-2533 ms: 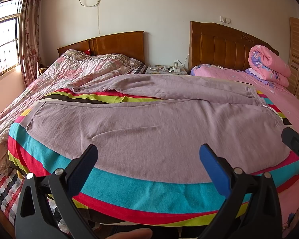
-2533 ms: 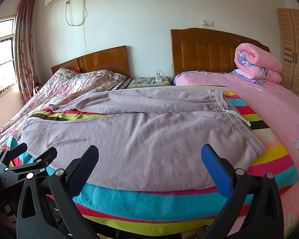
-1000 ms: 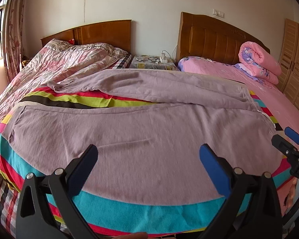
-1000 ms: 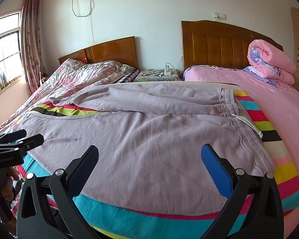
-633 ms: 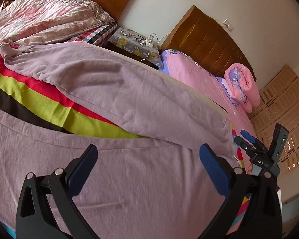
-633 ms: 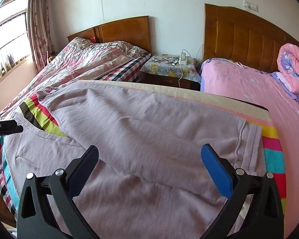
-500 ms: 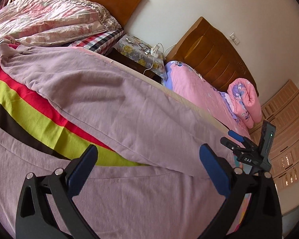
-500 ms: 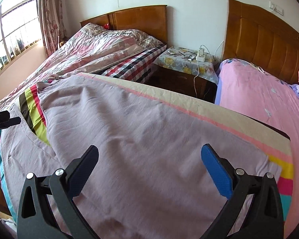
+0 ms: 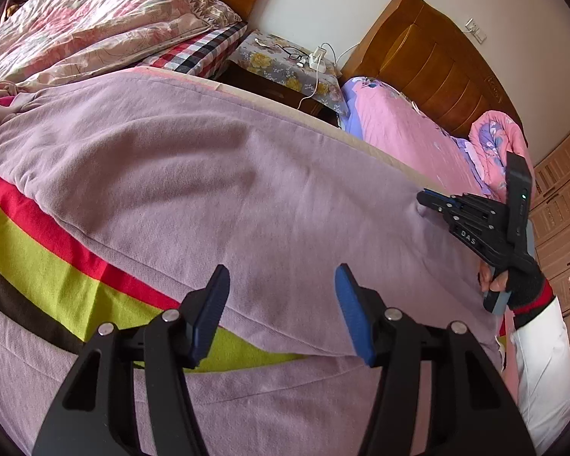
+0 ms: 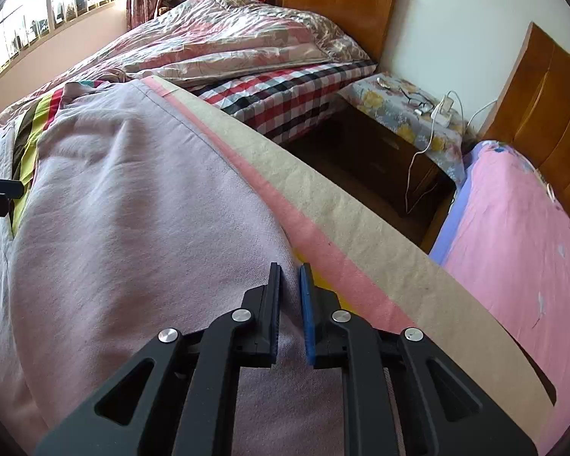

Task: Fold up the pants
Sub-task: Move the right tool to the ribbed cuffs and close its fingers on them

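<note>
Lilac-grey pants [image 9: 216, 174] lie spread on a striped blanket [image 9: 38, 266] on the bed. My left gripper [image 9: 281, 304] is open, its jaws partly narrowed, just above the inner edge of the far leg. My right gripper [image 10: 289, 296] is shut on the far edge of the pants [image 10: 133, 228] near the waist; in the left wrist view it [image 9: 425, 197] pinches the cloth at the right. The left gripper's tip [image 10: 0, 190] shows at the left edge of the right wrist view.
A beige and pink blanket border [image 10: 342, 243] runs along the far side. Beyond it stand a nightstand [image 10: 399, 121] with cables, a second bed with a floral quilt [image 10: 228, 38], a pink bed [image 10: 513, 228] and wooden headboards.
Both grippers moved forward over the pants to the far leg. The right gripper closed on the pants' far edge. The left gripper's jaws narrowed but stay open.
</note>
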The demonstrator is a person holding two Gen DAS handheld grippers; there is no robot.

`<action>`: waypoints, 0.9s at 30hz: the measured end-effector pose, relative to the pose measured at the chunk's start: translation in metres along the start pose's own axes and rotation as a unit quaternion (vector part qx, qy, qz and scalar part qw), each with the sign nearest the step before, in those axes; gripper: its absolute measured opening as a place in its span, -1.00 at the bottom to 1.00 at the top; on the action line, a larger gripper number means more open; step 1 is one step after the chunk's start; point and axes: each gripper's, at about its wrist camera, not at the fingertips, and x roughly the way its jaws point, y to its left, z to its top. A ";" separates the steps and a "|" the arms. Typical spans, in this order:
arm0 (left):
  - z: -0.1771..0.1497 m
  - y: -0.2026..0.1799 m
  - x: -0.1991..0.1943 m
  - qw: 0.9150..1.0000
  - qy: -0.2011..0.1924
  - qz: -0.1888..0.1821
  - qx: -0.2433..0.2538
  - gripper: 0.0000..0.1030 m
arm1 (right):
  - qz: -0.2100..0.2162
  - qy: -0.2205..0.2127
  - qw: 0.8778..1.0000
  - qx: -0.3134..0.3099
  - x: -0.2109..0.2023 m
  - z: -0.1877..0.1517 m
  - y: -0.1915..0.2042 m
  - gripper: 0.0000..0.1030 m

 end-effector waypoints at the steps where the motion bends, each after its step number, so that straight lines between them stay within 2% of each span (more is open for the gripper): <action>1: 0.001 0.000 -0.001 1.000 -0.006 0.008 -0.004 0.11 | -0.010 -0.022 1.000 -0.013 -0.021 -0.003 0.014 -0.86; 4: -0.004 0.004 -0.023 0.999 -0.031 -0.002 -0.022 0.16 | -0.029 -0.075 0.995 -0.052 -0.089 -0.024 0.069 -0.87; 6: -0.016 0.007 -0.047 0.998 -0.053 -0.001 -0.026 0.25 | -0.010 -0.108 0.992 -0.062 -0.137 -0.050 0.115 -0.94; 8: -0.035 0.010 -0.069 0.997 -0.069 0.006 -0.021 0.35 | -0.004 -0.114 0.991 -0.066 -0.168 -0.080 0.162 -0.94; 10: -0.057 0.017 -0.080 0.997 -0.069 0.011 -0.015 0.52 | 0.052 -0.099 0.994 -0.021 -0.180 -0.105 0.184 -0.94; 11: -0.066 0.020 -0.081 0.998 -0.064 0.014 -0.014 0.56 | 0.052 -0.097 0.994 0.005 -0.181 -0.114 0.188 -0.92; 12: -0.074 0.023 -0.080 0.998 -0.056 0.018 -0.015 0.57 | 0.048 -0.090 0.995 0.024 -0.179 -0.120 0.185 -0.78; 13: -0.080 0.025 -0.077 0.999 -0.044 0.020 -0.017 0.57 | 0.040 -0.081 0.995 0.031 -0.174 -0.120 0.178 -0.28; 14: -0.088 0.024 -0.073 0.999 -0.032 0.019 -0.019 0.57 | 0.021 -0.083 0.996 0.036 -0.169 -0.118 0.167 0.45; 15: -0.093 0.022 -0.069 0.999 -0.023 0.015 -0.016 0.59 | 0.013 -0.091 0.995 0.040 -0.164 -0.112 0.155 0.70; 16: -0.097 0.018 -0.066 1.000 -0.018 0.013 -0.009 0.64 | 0.018 -0.093 0.995 0.043 -0.156 -0.101 0.140 0.74; 17: -0.101 0.013 -0.061 1.000 -0.013 0.015 0.002 0.67 | 0.013 -0.088 0.995 0.046 -0.146 -0.090 0.124 0.67; 20: -0.111 -0.004 -0.053 0.999 -0.002 0.006 0.034 0.69 | 0.006 -0.042 0.998 0.040 -0.094 -0.054 0.070 0.61; 23: -0.112 -0.018 -0.051 0.998 -0.002 0.000 0.059 0.85 | -0.014 0.000 0.998 0.061 -0.037 -0.020 0.014 0.49; 25: -0.110 -0.021 -0.051 0.997 -0.003 0.008 0.074 0.86 | -0.013 0.011 0.997 0.078 -0.007 -0.002 -0.015 0.40; 27: -0.105 -0.020 -0.052 0.996 -0.008 0.016 0.082 0.88 | 0.003 0.034 0.996 0.079 0.020 0.009 -0.031 0.40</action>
